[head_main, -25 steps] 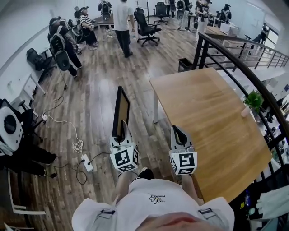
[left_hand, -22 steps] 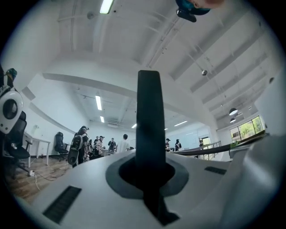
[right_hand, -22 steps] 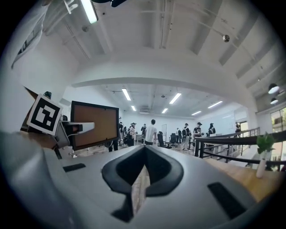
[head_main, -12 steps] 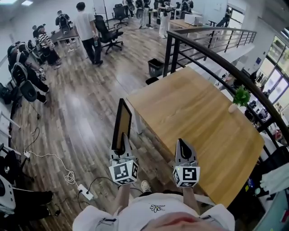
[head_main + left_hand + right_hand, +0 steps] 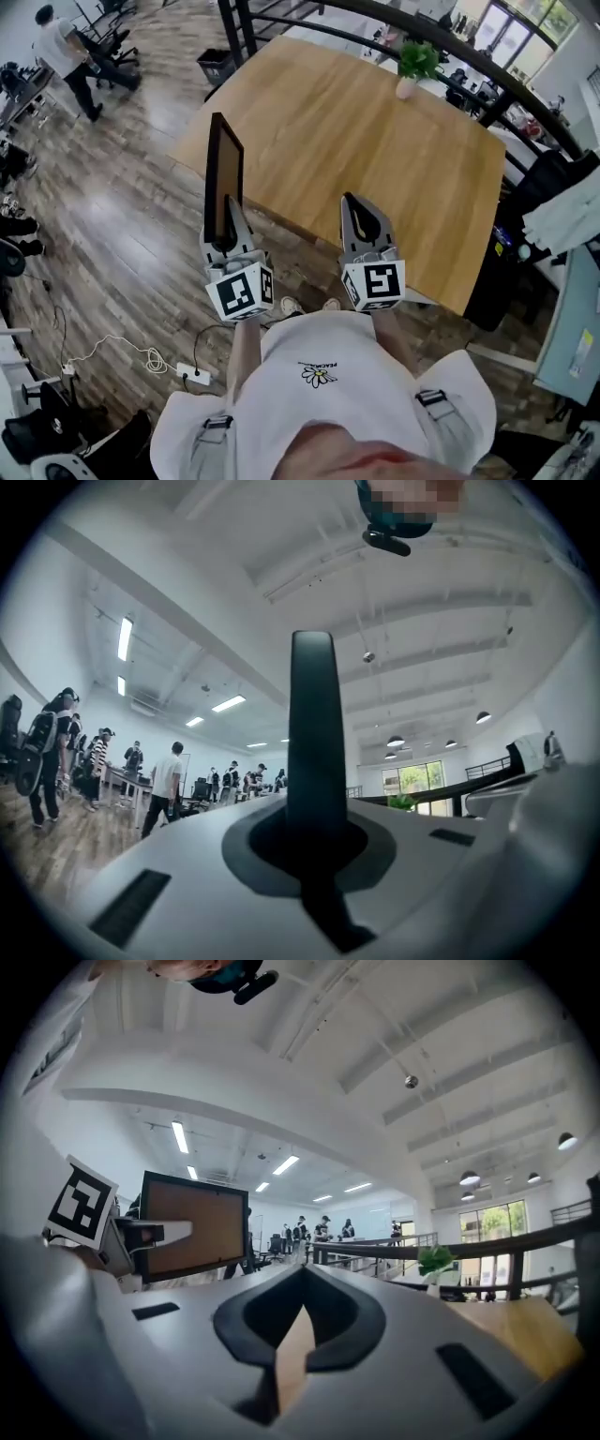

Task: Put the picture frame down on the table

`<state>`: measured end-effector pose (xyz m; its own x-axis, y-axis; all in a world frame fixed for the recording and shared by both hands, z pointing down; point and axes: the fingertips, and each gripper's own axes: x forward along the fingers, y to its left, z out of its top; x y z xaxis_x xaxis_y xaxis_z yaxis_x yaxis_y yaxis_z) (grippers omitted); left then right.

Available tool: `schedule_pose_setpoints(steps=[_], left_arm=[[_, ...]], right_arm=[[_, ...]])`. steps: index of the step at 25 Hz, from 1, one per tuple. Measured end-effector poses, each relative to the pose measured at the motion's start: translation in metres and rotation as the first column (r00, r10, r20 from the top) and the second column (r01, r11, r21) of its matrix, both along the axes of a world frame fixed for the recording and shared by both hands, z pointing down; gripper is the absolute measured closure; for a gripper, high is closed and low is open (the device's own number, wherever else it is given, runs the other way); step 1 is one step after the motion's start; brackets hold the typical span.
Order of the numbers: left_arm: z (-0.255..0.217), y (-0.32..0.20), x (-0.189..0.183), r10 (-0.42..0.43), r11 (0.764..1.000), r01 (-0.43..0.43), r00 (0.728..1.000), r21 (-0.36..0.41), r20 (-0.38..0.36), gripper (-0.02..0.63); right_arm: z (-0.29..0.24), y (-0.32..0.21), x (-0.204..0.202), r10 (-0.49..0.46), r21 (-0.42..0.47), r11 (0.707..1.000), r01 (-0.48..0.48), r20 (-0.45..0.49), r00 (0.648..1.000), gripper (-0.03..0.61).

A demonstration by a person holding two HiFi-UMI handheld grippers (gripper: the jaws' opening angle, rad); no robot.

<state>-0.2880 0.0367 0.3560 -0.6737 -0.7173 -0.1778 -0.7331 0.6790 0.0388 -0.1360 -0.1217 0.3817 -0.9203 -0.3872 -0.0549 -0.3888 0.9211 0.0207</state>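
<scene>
The left gripper (image 5: 228,236) is pinching the picture frame (image 5: 223,178) by its bottom edge, and the frame stands upright out of the gripper, edge-on to the head view. In the left gripper view the frame's dark edge (image 5: 312,742) rises straight up from between the 2 jaws, which are closed on it. The frame is off the desk (image 5: 394,141), carried in the gripper; from the head view its upper part lines up with the desk's near left corner, which lies ahead of the left gripper and to its right. The right gripper (image 5: 356,214) is level with the left one and well apart from it, to its right, over the desk's near edge. Its jaws are pressed together with nothing between them, and only a thin slit remains, through which the desk's wood shows. From the right gripper's (image 5: 302,1307) own view, the frame (image 5: 192,1227) is off to its left, showing a brown panel inside a dark border, with the left gripper's marker cube (image 5: 82,1202) just beside it. A small potted plant (image 5: 412,66) stands at the desk's far edge, well ahead of both grippers, in front of a dark railing (image 5: 422,33).
</scene>
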Motion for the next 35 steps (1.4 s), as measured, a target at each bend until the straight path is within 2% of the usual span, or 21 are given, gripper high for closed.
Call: schedule_pose_setpoints(steps=[4, 6, 9, 12, 16, 20, 24, 26, 32, 35], left_arm=[[-0.001, -0.058, 0.04, 0.147, 0.989, -0.146, 0.988, -0.028, 0.04, 0.591], [0.001, -0.081, 0.054, 0.201, 0.979, -0.199, 0.978, -0.038, 0.053, 0.591], [0.008, -0.113, 0.067, 0.263, 0.964, -0.262, 0.964, -0.033, 0.035, 0.591], [0.013, -0.151, 0.081, 0.332, 0.943, -0.331, 0.943, -0.021, 0.023, 0.591], [0.004, -0.2, 0.099, 0.457, 0.889, -0.458, 0.889, 0.019, 0.034, 0.591], [-0.004, -0.233, 0.105, 0.516, 0.856, -0.517, 0.854, -0.007, 0.062, 0.591], [0.003, -0.254, 0.097, 0.558, 0.83, -0.554, 0.827, -0.068, 0.071, 0.591], [0.004, -0.264, 0.094, 0.578, 0.815, -0.574, 0.814, -0.072, 0.058, 0.591], [0.002, -0.268, 0.082, 0.565, 0.825, -0.561, 0.818, -0.069, 0.108, 0.591], [0.005, -0.268, 0.085, 0.563, 0.827, -0.551, 0.809, -0.116, 0.169, 0.591]], right_arm=[[0.002, -0.032, 0.063, 0.159, -0.052, 0.986, -0.156, 0.044, 0.986, 0.568], [0.005, -0.047, 0.092, 0.24, -0.08, 0.969, -0.235, 0.059, 0.969, 0.568], [0.009, -0.066, 0.13, 0.343, -0.106, 0.936, -0.335, 0.069, 0.937, 0.568], [0.012, -0.088, 0.17, 0.454, -0.115, 0.889, -0.444, 0.079, 0.888, 0.568], [0.007, -0.112, 0.205, 0.586, -0.117, 0.81, -0.575, 0.107, 0.803, 0.568], [0.003, -0.119, 0.21, 0.642, -0.13, 0.767, -0.629, 0.134, 0.755, 0.568], [0.005, -0.117, 0.191, 0.658, -0.107, 0.753, -0.649, 0.11, 0.745, 0.568], [0.006, -0.118, 0.182, 0.661, -0.097, 0.751, -0.654, 0.094, 0.745, 0.568], [0.007, -0.116, 0.159, 0.652, -0.09, 0.758, -0.646, 0.071, 0.755, 0.568], [0.012, -0.113, 0.158, 0.665, -0.084, 0.746, -0.66, 0.048, 0.745, 0.568]])
